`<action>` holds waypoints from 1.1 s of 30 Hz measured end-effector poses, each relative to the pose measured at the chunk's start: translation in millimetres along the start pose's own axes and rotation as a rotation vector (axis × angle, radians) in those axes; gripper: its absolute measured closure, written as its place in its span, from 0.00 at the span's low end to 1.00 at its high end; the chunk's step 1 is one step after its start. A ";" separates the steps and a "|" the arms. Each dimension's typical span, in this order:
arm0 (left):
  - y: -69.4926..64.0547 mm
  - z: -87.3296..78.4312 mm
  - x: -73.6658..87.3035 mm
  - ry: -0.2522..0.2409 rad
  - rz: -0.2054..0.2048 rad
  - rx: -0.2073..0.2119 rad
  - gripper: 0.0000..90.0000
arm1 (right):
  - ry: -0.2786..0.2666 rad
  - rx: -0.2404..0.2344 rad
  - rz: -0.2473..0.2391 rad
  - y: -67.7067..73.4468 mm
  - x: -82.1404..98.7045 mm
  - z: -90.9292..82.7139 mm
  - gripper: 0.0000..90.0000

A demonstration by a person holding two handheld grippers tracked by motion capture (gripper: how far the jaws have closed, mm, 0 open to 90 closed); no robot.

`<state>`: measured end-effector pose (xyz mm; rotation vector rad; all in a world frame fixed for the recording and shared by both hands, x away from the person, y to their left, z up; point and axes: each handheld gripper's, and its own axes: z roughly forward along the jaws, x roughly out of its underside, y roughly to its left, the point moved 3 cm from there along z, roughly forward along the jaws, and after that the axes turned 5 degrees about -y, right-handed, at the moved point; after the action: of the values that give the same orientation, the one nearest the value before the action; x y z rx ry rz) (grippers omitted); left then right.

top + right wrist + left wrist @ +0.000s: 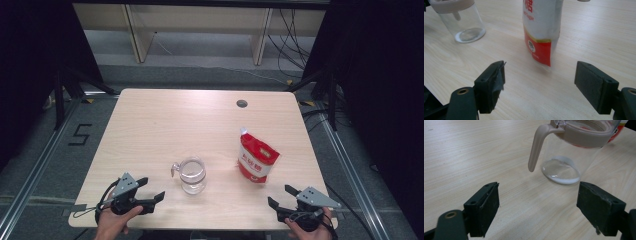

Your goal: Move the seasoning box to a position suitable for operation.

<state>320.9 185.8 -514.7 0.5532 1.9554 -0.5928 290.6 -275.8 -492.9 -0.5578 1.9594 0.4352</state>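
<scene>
A clear glass jug [192, 175] with a beige rim and handle stands near the table's front middle; a thin white layer lies at its bottom [560, 171]. To its right stands a red and white sugar pouch [256, 157], upright [541, 30]. My left gripper [152, 189] rests at the front left, open and empty, pointing toward the jug's handle [536, 145]. My right gripper [281, 196] sits at the front right, open and empty, facing the pouch. In the right gripper view the jug [461, 20] is off to the upper left.
The light wooden table [165, 125] has a round cable hole [242, 103] near its far edge. Dark curtains and metal stands flank it. A shelf frame stands behind on the grey floor.
</scene>
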 end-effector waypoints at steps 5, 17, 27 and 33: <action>0.4 0.4 -1.0 0.007 0.005 -0.007 0.20 | -0.013 -0.015 0.009 1.0 0.4 2.1 0.27; 0.4 5.4 -6.4 -0.001 -0.016 0.009 0.18 | -0.005 -0.023 0.004 1.5 0.6 2.3 0.27; 1.9 18.7 -14.8 0.003 0.016 0.009 0.20 | -0.002 -0.010 0.005 -0.7 1.7 1.6 0.28; 0.2 28.8 -20.2 -0.002 0.030 0.018 0.21 | 0.000 -0.023 -0.001 -1.6 2.4 1.1 0.28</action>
<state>348.9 165.6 -508.1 0.5922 1.9384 -0.5921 291.4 -277.0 -495.6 -0.5739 1.9562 0.4575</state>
